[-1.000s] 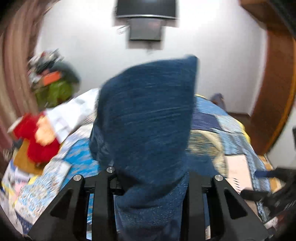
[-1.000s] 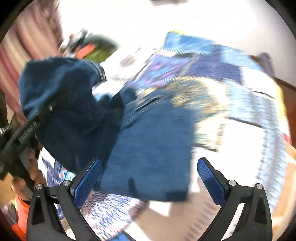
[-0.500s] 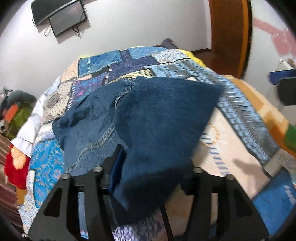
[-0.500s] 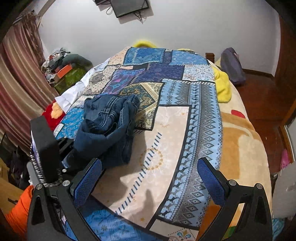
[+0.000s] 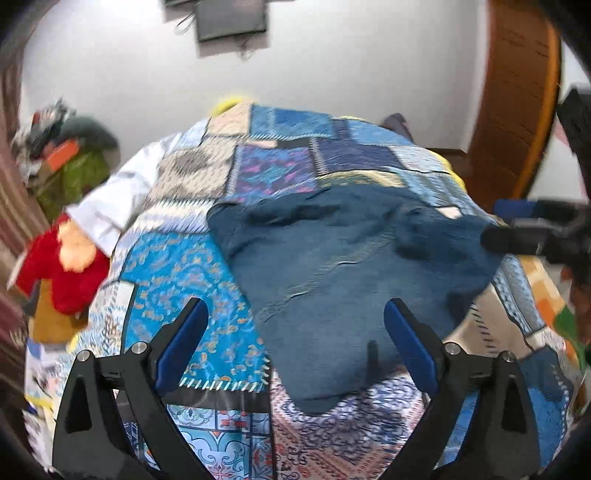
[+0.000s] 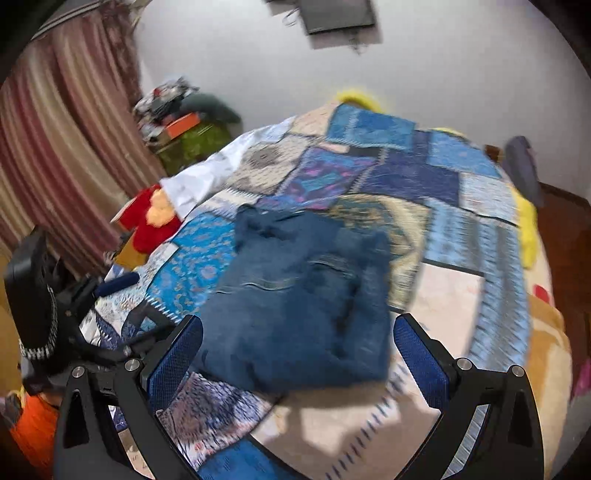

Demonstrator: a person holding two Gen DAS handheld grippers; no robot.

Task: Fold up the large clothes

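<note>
Jeans [image 5: 354, 266] lay folded, bunched on patchwork bedspread [image 5: 207, 266], long axis running from near edge toward far left corner. Left gripper [image 5: 293, 339] jaws just opened wide, gripping nothing. Right gripper [image 6: 297, 358] jaws wide, empty, hovering over denim's near edge.

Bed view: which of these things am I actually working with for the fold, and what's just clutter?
In play:
jeans, lying bunched on the patchwork bedspread
left gripper, jaws just opened, nothing between them
right gripper, open

Just lying about:
red plush toy
white cloth
wall screen
</note>
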